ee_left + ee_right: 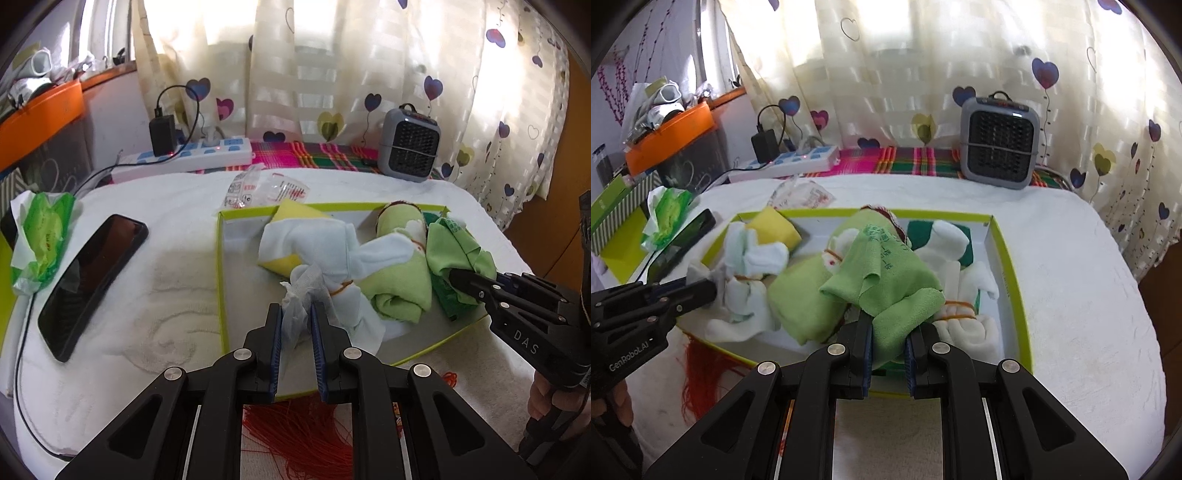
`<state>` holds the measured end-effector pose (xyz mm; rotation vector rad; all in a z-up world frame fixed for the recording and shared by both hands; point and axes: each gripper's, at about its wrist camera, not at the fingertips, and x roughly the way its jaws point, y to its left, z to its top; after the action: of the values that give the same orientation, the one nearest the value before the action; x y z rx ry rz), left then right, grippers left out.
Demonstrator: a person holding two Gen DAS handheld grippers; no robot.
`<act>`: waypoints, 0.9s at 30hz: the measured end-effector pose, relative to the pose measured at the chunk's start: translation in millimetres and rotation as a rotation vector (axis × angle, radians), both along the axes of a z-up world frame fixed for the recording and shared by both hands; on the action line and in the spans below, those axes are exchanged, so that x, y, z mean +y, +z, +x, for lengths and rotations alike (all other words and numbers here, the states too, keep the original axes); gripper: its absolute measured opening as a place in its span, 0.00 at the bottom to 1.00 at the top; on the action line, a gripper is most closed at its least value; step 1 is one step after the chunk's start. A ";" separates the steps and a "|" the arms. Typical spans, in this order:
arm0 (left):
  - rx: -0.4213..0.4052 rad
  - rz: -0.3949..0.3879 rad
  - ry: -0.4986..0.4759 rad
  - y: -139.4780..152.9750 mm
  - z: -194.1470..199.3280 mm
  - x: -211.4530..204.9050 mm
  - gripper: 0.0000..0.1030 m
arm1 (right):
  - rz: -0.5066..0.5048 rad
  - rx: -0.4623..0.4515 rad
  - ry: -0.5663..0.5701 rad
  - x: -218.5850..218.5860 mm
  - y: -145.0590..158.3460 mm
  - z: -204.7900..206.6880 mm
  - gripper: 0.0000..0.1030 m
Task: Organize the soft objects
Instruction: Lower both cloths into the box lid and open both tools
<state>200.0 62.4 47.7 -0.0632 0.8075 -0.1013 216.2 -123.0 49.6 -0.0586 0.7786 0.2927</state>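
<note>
A shallow box with a lime-green rim (220, 258) (1008, 266) lies on the white towel-covered table. Inside it are a yellow sponge (291, 214) (775, 230), white cloths tied with rubber bands (314, 240) (964, 325) and a rolled green towel (399, 291) (801, 295). My left gripper (295, 310) (711, 288) is shut on a thin white wipe (295, 291) at the box's near-left part, beside a white bundle. My right gripper (888, 328) (456, 277) is shut on a light green cloth (886, 266) (454, 247), which drapes over the box's middle.
A black phone (92, 277) and a green tissue pack (40, 236) lie left of the box. At the back stand a power strip (192, 155), a clear wrapper (266, 188) and a small grey heater (412, 142). Red thread (295, 435) lies before the box.
</note>
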 end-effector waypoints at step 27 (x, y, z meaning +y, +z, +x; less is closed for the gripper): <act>0.040 -0.010 0.016 -11.3 6.0 2.3 0.15 | -0.034 0.003 -0.009 -0.2 -9.9 4.7 0.14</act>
<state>206.0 64.7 36.4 -0.0815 0.8459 -0.0898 221.0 -123.2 39.8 -0.0868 0.7863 0.2713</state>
